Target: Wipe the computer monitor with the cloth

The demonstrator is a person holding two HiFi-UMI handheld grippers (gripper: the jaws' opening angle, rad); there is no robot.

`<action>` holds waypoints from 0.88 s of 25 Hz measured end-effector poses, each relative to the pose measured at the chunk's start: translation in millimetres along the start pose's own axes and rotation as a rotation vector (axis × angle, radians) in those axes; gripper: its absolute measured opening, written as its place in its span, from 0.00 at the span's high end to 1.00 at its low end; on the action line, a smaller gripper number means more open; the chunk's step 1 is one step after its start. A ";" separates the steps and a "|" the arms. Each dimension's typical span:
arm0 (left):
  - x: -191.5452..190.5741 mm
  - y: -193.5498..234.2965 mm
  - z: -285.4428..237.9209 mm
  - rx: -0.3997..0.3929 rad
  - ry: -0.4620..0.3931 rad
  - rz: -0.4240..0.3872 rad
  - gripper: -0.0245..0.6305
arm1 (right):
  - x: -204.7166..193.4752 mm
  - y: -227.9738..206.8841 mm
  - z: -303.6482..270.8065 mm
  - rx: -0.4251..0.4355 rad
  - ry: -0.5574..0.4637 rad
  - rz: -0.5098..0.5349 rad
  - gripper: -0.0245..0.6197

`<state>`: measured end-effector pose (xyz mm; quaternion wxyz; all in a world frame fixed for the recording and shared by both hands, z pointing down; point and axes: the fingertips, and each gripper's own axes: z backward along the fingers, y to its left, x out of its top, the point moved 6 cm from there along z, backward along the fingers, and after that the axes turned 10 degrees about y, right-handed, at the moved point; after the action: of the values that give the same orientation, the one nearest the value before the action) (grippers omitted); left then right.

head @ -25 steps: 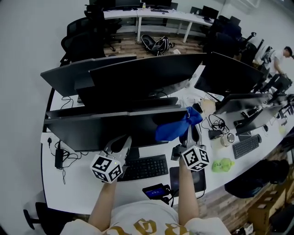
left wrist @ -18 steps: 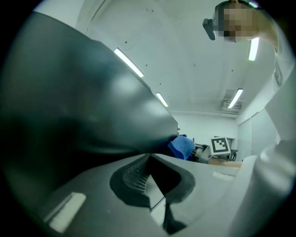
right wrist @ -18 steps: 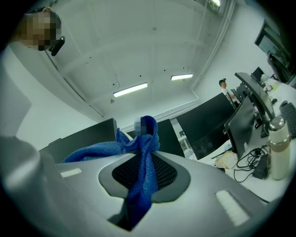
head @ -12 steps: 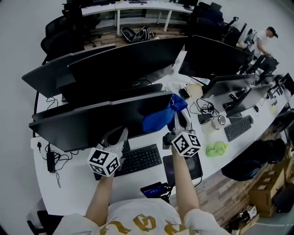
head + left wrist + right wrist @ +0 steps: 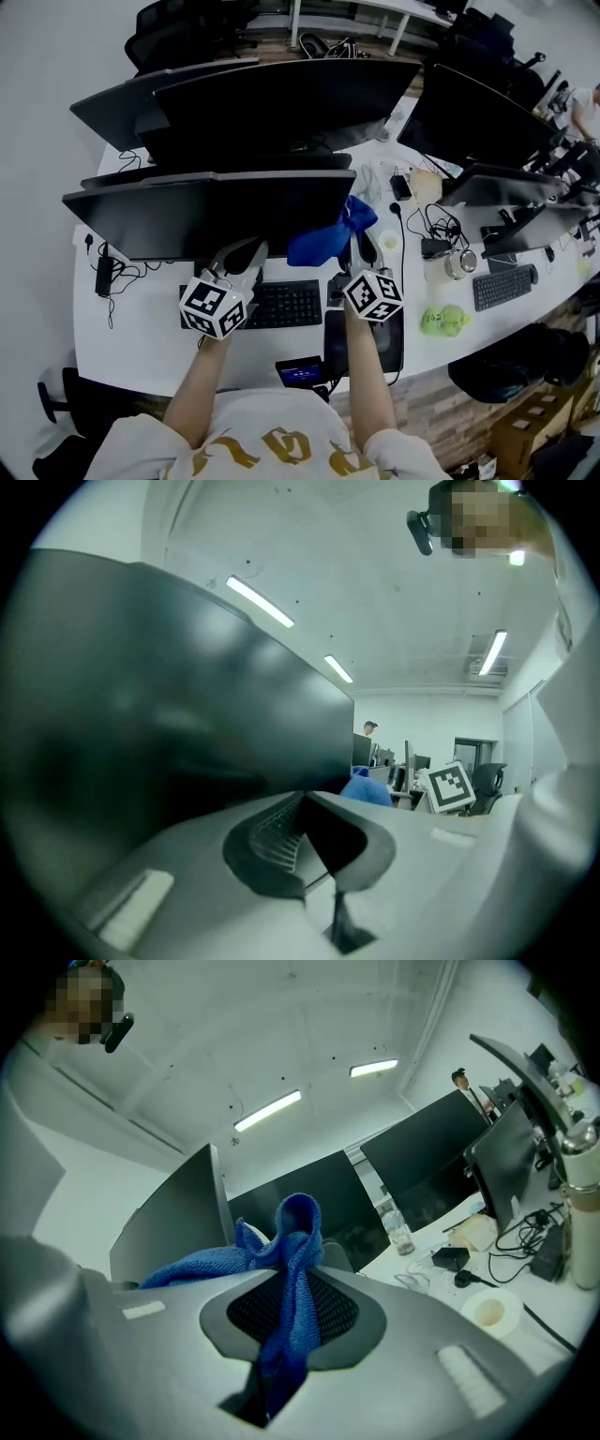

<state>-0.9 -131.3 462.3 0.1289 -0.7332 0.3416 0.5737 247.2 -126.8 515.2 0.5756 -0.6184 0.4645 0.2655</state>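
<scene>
We are pinching the blue cloth (image 5: 323, 242) between the closed jaws of the right gripper (image 5: 364, 246) at the lower right corner of the monitor (image 5: 206, 217). This is probably so its loose bulk is hanging before the screen for a stroke, though we cannot tell whether it is touching. The cloth is showing a soft, looped weave, bunched and folded; the monitor is presenting a wide, smooth, dark panel. The left gripper (image 5: 246, 258), with ribbed jaws closed on nothing, is hovering just below the monitor's lower edge, presumably out of the stroke's path.
</scene>
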 end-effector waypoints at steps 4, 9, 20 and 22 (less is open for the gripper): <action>-10.5 -7.7 7.4 0.041 0.038 -0.003 0.79 | -20.7 -11.0 -3.4 0.011 0.044 -0.015 0.85; -16.9 -13.9 14.6 0.071 0.073 -0.010 0.79 | -41.9 -19.8 -3.7 0.009 0.073 -0.051 0.85; -43.4 -28.0 16.2 0.052 0.106 0.009 0.79 | -69.6 -28.5 -2.5 -0.009 0.128 -0.053 0.85; -48.2 -28.3 16.0 0.051 0.111 0.015 0.79 | -74.7 -31.2 -3.0 -0.015 0.135 -0.057 0.85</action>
<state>0.2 -84.2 496.5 0.1240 -0.7577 0.3683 0.5242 242.1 -112.5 594.8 0.5456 -0.6523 0.4825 0.2099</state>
